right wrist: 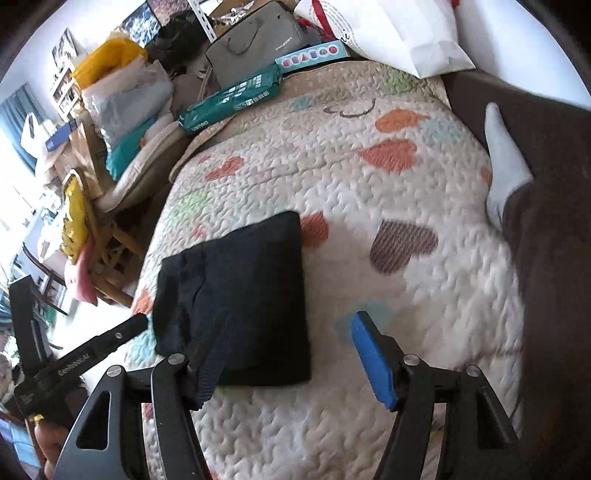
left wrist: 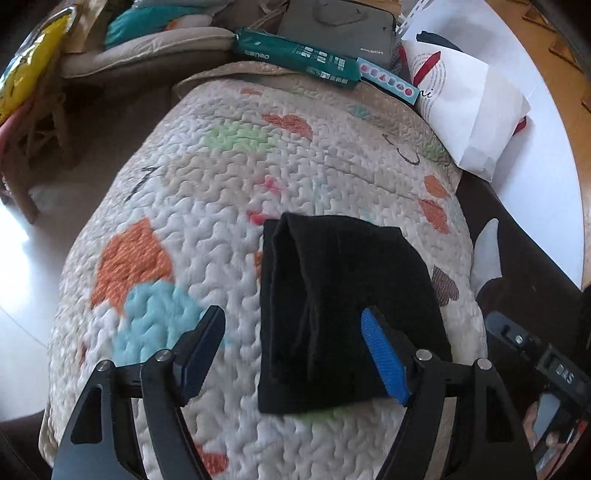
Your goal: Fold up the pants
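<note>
The black pants (left wrist: pixel 340 306) lie folded into a compact rectangle on the quilted heart-pattern cover (left wrist: pixel 221 192). My left gripper (left wrist: pixel 295 354) is open and empty, hovering over the near end of the pants, its right finger above the fabric. In the right wrist view the pants (right wrist: pixel 243 295) lie left of centre on the cover (right wrist: pixel 369 221). My right gripper (right wrist: pixel 291 358) is open and empty, its left finger over the pants' near edge. The left gripper's tip shows at the pants' left side in the right wrist view (right wrist: pixel 136 325).
A green packet (left wrist: pixel 295 59), a grey bag (left wrist: pixel 332 29), a small toy box (left wrist: pixel 391 83) and a white paper bag (left wrist: pixel 472 110) crowd the far end. A white-socked foot (right wrist: pixel 502 162) rests on the dark sofa at right. A wicker chair (left wrist: pixel 37 129) stands left.
</note>
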`<state>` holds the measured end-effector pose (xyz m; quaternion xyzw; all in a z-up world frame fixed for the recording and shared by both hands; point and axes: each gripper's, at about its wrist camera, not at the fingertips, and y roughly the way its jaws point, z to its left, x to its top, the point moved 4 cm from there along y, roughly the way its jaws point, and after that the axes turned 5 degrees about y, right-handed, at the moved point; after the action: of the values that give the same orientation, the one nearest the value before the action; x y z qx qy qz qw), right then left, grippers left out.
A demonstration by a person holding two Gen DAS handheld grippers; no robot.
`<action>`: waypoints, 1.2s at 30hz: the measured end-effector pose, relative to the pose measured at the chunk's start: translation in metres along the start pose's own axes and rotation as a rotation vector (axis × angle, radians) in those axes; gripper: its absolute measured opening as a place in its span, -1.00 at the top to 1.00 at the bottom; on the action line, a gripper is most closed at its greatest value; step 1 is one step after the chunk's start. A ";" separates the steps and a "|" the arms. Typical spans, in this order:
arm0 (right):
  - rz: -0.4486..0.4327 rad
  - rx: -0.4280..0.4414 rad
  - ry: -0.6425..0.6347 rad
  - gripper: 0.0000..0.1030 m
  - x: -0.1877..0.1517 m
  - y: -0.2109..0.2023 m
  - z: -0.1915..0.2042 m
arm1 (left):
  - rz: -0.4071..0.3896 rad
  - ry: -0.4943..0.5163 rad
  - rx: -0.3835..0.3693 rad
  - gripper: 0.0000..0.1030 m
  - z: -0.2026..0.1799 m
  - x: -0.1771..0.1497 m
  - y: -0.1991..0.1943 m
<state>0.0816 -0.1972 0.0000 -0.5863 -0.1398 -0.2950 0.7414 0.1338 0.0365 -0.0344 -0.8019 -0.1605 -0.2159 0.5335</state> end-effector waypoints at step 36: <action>0.228 0.383 0.206 -0.47 -0.010 0.129 0.010 | 0.160 -0.173 -0.280 -0.56 0.006 0.003 0.092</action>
<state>0.1531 -0.1668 -0.1041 -0.4139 -0.0497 -0.2358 0.8779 0.1823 0.0073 -0.1072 -0.8942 -0.1097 -0.1230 0.4163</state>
